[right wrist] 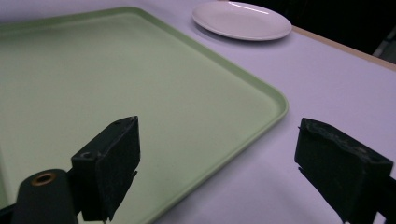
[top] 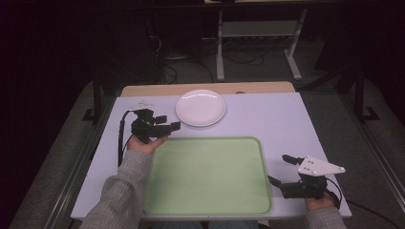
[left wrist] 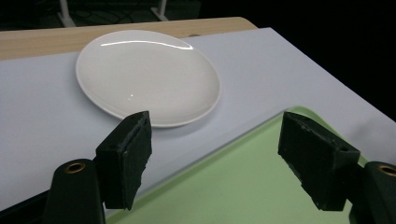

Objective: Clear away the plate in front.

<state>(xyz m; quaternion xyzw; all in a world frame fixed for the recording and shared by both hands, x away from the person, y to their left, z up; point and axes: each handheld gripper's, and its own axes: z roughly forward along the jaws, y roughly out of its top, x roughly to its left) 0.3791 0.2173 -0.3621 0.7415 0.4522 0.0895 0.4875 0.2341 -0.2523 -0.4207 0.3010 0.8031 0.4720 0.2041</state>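
We hold the left gripper point(top: 168, 122) by the white plate point(top: 200, 108), jaws apart; the right gripper point(top: 282, 169) waits open beside the tray point(top: 210, 205). Next, probably grasping the plate's rim.

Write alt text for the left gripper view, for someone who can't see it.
An empty white plate lies on a pale table, just beyond the open left gripper, whose two black jaws rise wide apart from the bottom edge. A corner of a light green tray shows between the jaws.

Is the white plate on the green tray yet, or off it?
Off it. The white plate sits on the table beyond the green tray, with bare tabletop showing between them. The tray holds nothing.
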